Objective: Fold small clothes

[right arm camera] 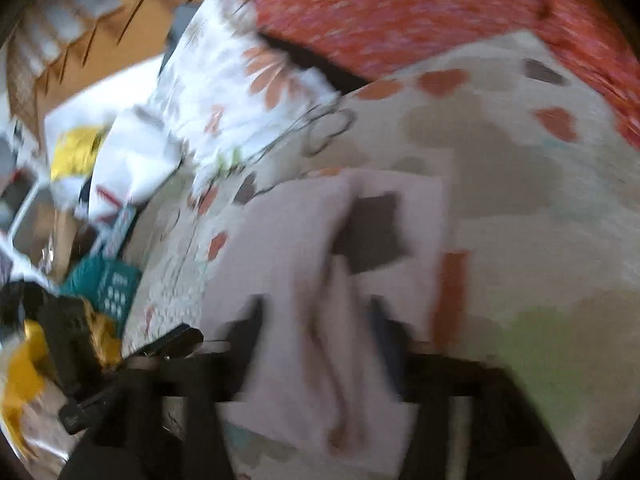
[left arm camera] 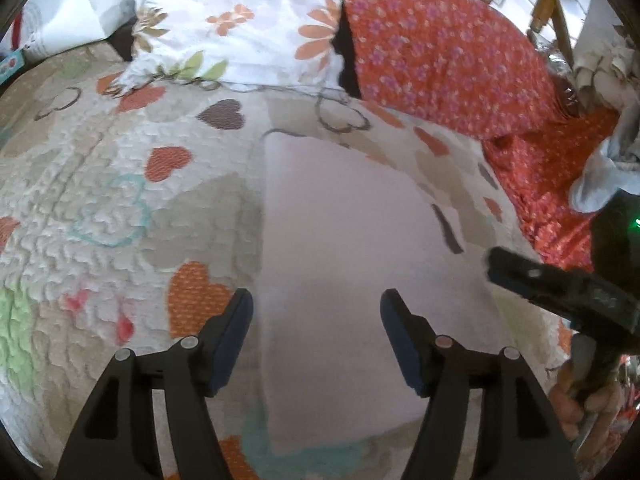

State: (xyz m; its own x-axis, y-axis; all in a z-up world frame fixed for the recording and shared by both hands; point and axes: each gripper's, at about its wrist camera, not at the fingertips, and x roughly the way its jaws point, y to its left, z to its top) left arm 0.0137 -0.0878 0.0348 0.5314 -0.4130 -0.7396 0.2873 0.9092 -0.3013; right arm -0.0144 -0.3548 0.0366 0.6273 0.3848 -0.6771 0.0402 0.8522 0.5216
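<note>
Left gripper [left arm camera: 316, 340] at bottom centre of its frame: jaws apart, nothing between the pads, hovering over a pale pink cloth [left arm camera: 340, 248] laid flat on the heart-print quilt [left arm camera: 120, 184] of the bed. Right gripper [right arm camera: 316, 344] also apart over the same cloth, blurred; contact cannot be told. Judged step: between folds, cloth already narrowed to a strip. Next move needs both grippers on the near edge, pinching cloth without snagging quilt.
</note>
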